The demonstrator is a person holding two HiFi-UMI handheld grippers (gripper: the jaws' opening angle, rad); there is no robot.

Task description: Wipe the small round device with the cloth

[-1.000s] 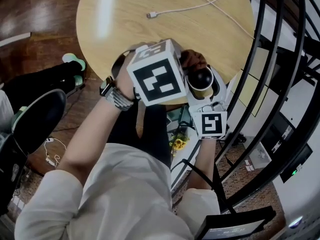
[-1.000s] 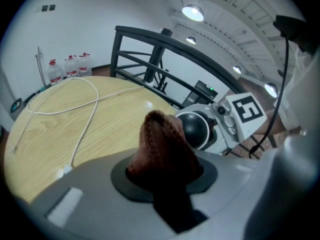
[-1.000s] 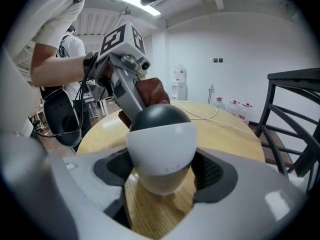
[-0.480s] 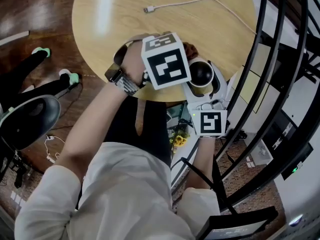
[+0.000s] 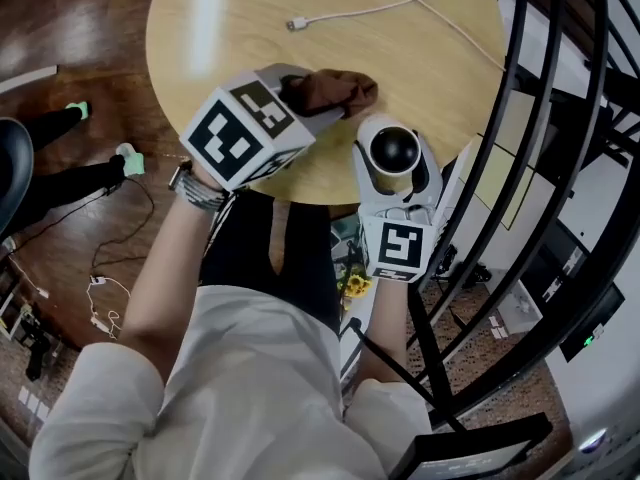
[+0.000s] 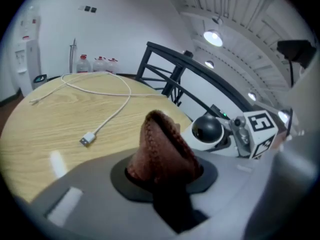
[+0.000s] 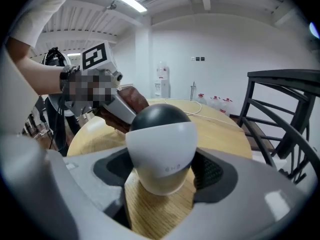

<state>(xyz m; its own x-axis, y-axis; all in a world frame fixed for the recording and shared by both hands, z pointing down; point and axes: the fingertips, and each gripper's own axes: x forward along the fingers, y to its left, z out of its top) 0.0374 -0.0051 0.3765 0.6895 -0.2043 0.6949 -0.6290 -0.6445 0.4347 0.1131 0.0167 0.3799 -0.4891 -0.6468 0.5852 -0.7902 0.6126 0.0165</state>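
Left hand-held gripper (image 6: 165,183): jaws closed on the brown cloth (image 6: 161,145), which bunches up out of the tips in a peaked fold. Right hand-held gripper (image 7: 162,176): jaws clamped on the white lower body of the small round device (image 7: 161,136), dark dome facing up.

Key relation: the device lies to the right of the cloth tip and a bit nearer the person. The two are close, with a gap in the head view, so no contact now. The cloth fold points roughly toward the far side of the device, not at the dome. The likely next move is a short swing right and down onto the dome. The left hand-held gripper does the reaching and the right one just holds.

Device hangs over the near edge of the round wooden surface (image 5: 250,28). White cable (image 5: 297,23) lies on it well beyond the device, out of the way. Dark railing (image 5: 545,158) runs close on the device's right, so there is little room on that side. Left of the device there is open room for wiping strokes.
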